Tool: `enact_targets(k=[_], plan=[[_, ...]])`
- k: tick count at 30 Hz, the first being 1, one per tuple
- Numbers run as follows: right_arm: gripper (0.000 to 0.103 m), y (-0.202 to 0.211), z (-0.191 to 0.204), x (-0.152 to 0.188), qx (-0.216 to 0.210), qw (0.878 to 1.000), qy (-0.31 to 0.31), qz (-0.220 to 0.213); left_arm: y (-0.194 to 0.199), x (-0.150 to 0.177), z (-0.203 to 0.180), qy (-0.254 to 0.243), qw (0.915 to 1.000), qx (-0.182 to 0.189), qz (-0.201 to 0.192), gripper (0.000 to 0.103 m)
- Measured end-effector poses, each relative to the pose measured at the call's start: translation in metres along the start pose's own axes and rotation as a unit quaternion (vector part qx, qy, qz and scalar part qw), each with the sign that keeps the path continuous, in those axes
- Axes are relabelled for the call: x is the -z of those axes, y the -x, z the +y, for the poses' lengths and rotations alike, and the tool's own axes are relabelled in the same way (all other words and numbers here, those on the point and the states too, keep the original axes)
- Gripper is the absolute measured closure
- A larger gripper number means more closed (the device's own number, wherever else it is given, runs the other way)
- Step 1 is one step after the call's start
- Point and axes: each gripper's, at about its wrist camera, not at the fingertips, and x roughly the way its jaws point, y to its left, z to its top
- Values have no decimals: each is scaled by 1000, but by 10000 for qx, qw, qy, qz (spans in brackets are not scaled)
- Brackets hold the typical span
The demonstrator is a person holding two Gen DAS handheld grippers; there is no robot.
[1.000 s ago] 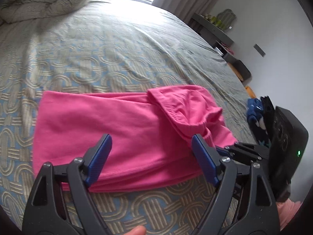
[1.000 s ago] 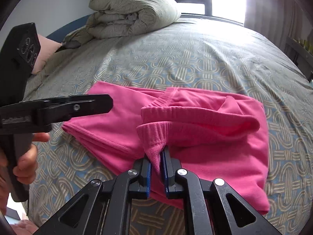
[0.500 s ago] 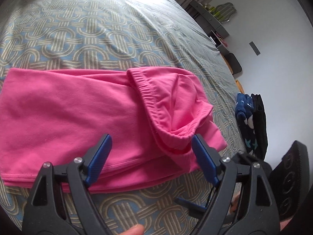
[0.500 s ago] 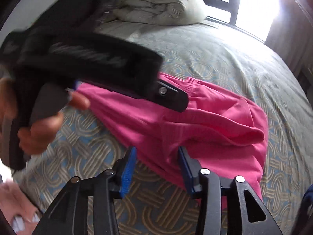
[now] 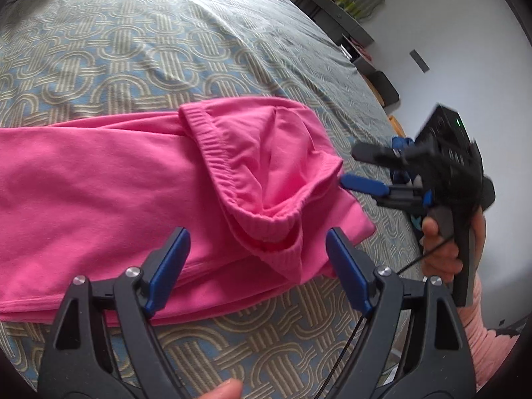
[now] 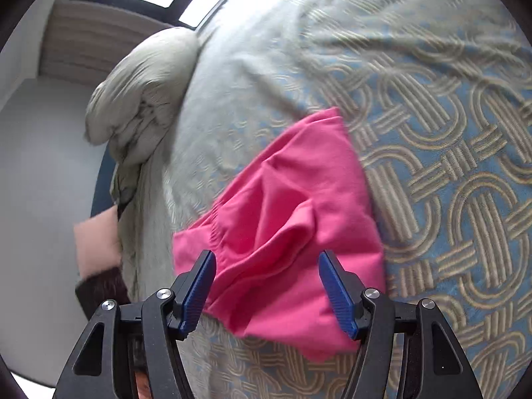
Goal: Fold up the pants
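Observation:
The pink pants (image 5: pixel 126 193) lie folded on the patterned bedspread (image 5: pixel 139 53), with the ribbed waistband end (image 5: pixel 266 173) flopped loosely on top at the right. My left gripper (image 5: pixel 257 261) is open and empty, just above the near edge of the pants. My right gripper (image 6: pixel 266 286) is open and empty, rolled sideways over the waistband end (image 6: pixel 292 226). It also shows in the left wrist view (image 5: pixel 362 183), right of the pants, its blue pad almost touching the waistband.
A bundled grey duvet (image 6: pixel 139 99) lies at the head of the bed. A shelf (image 5: pixel 335 13) and a dark chair (image 5: pixel 382 86) stand by the white wall beyond the bed's right edge. Blue clothing (image 5: pixel 399 143) lies behind the right gripper.
My right gripper let go of the waistband, opened, and swung out to the right of the pants, rolling sideways. My left gripper stayed open and shifted closer over the pants.

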Motion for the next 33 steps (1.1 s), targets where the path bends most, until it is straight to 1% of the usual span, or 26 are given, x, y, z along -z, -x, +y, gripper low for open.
enact_targets(k=[2,4,5,6,7,8,10,12,13,14,15,16,17,19,21,23,26,29,31,33], plan=[[37,-10,2,-4,25,9999,-73,106,-6,-1,-4,-93,9999,-43,77,19],[37,-19,12,-9,214,9997,18,152,-12,-2,-8,-169,9997,-70,148,19],[45,-24,18,-13,333,9993,66,174,-14,-3,-10,-201,9996,-97,175,19],[59,-29,23,-16,434,9988,118,203,-17,-4,-11,-231,9995,-127,196,19],[99,-36,29,-18,530,9980,190,283,-19,-5,-12,-248,9994,-135,208,19],[97,-38,37,-22,584,9976,247,285,-20,-6,-12,-254,9994,-125,216,19],[97,-43,63,-29,634,9965,529,116,-23,-7,-12,-240,9994,-100,224,19],[97,-49,101,-34,292,9946,997,73,-24,-9,-11,-194,9995,-103,212,19],[93,-54,124,-36,37,9912,1318,122,-25,-10,-10,-168,9996,-108,205,19],[84,-59,138,-37,-3,9880,1536,155,-25,-10,-9,-124,9997,-105,204,19],[75,-65,148,-39,57,9848,1727,194,-26,-11,-8,-71,9997,-94,216,19],[56,-70,155,-41,312,9821,1847,203,-25,-10,-7,-38,9997,-90,228,19],[50,-69,155,-40,464,9816,1846,119,-25,-10,-6,-25,9997,-104,225,19],[49,-66,151,-37,468,9808,1891,28,-23,-9,-3,-13,9997,-108,195,19],[49,-52,128,-31,392,9833,1777,89,-23,-9,1,49,9997,-98,198,19],[49,-39,104,-28,493,9863,1576,-25,-24,-11,4,156,9997,-72,167,19],[49,-10,69,-17,888,9850,1450,-289,-28,-20,8,395,9990,-29,184,19],[49,13,43,-4,1386,9796,1399,-397,-30,-27,11,544,9984,-45,174,19],[49,18,29,4,1682,9748,1419,-374,-30,-32,7,472,9986,-197,122,20],[49,19,17,10,1972,9694,1418,-341,-32,-33,1,308,9984,-459,122,26]])
